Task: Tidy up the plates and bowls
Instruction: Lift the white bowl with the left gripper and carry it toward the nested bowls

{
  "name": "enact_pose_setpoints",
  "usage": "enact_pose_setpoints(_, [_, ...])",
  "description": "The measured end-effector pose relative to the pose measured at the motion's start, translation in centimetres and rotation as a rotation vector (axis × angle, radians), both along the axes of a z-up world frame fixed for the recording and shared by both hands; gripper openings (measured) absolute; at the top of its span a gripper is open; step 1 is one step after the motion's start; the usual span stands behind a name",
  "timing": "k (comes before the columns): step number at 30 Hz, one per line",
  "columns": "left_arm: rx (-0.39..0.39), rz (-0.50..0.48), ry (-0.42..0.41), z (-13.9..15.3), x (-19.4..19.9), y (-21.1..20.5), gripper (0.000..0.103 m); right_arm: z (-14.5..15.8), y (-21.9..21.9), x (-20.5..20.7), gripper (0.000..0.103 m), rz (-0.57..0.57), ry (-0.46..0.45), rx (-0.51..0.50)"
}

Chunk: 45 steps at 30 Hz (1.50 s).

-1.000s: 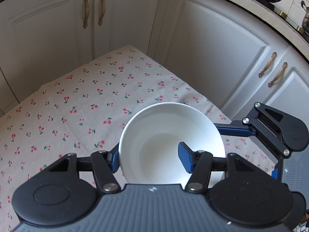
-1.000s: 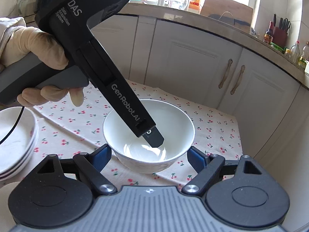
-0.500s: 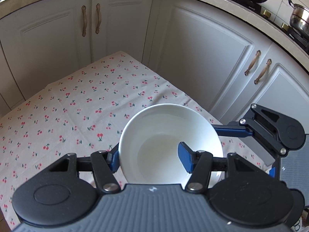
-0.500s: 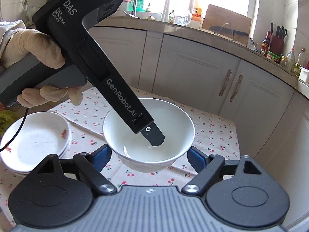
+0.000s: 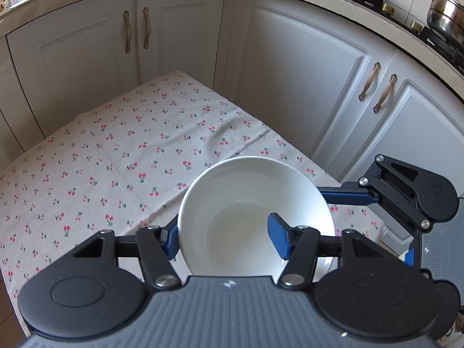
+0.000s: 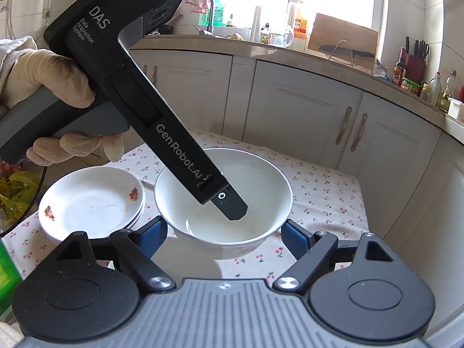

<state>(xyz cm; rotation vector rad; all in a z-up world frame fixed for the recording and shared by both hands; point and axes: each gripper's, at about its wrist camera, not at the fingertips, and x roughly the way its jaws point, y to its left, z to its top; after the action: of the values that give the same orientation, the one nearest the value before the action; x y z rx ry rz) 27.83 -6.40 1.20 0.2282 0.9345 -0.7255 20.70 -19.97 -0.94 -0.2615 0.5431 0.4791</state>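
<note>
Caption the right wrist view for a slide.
Left gripper pinches the white bowl's wall above the cherry tablecloth, stacked plates alongside; right gripper open.

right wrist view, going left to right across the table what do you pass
green box at the left edge → stack of plates → white bowl, its wall pinched by the left tool → bare cherry tablecloth out to the table's right edge
</note>
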Motion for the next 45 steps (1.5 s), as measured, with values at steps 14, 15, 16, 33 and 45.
enact_pose_setpoints(14, [0.01, 0.032, 0.036, -1.5, -3.5, 0.8, 0.059, -1.0, 0.3, -3.4, 0.089, 0.043, 0.016, -0.002])
enact_pose_setpoints(15, [0.009, 0.035, 0.04, -1.7, -3.7, 1.0, 0.059, -1.1, 0.4, -3.7, 0.089, 0.047, 0.017, -0.005])
enact_pose_setpoints(16, [0.008, 0.038, 0.044, -1.8, -3.9, 1.1, 0.059, -1.1, 0.5, -3.9, 0.089, 0.052, 0.017, -0.008])
enact_pose_setpoints(33, [0.006, 0.061, 0.09, -3.8, -4.6, 1.9, 0.059, -2.8, 1.6, -4.4, 0.089, 0.077, 0.069, -0.04])
enact_pose_setpoints(45, [0.015, 0.037, 0.068, -4.0, -4.7, 1.7, 0.06, -3.1, 1.6, -4.3, 0.089, 0.075, 0.084, -0.049])
